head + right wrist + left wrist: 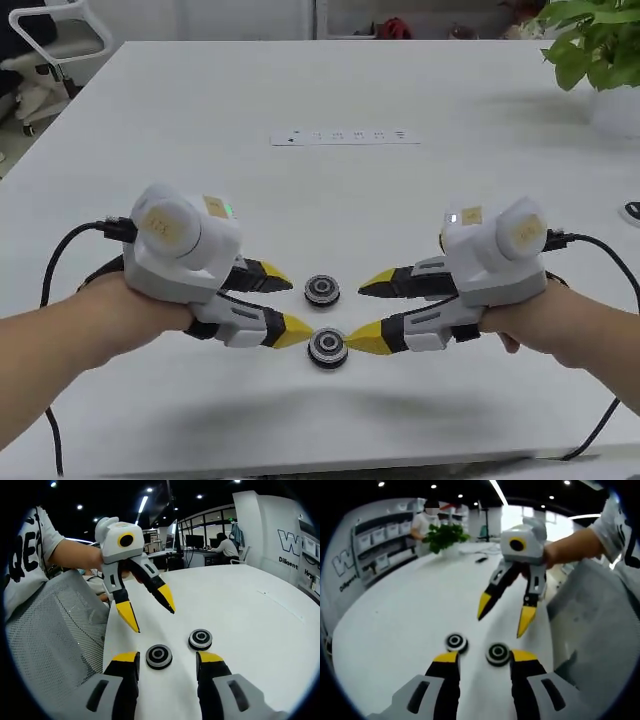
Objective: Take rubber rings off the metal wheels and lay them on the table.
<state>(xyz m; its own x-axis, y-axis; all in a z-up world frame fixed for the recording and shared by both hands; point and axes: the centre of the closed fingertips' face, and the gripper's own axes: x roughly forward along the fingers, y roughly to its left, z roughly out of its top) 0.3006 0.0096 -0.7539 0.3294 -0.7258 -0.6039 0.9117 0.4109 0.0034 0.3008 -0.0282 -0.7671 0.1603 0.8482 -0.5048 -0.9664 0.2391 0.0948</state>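
Two small metal wheels with black rubber rings lie flat on the white table (200,130): a far wheel (322,290) and a near wheel (328,346). My left gripper (290,303) comes in from the left and my right gripper (358,313) from the right, both open, yellow tips facing each other across the wheels. The near wheel sits between their nearer fingertips. In the left gripper view, the near wheel (498,653) lies by my left gripper (484,656)'s right tip and the far wheel (456,641) ahead. In the right gripper view, the near wheel (159,656) lies between my right gripper (167,657)'s tips.
A white power strip (345,136) lies farther back on the table. A potted plant (595,40) stands at the far right corner and an office chair (50,50) at the far left. Black cables (60,270) trail from both grippers. The table's front edge is close.
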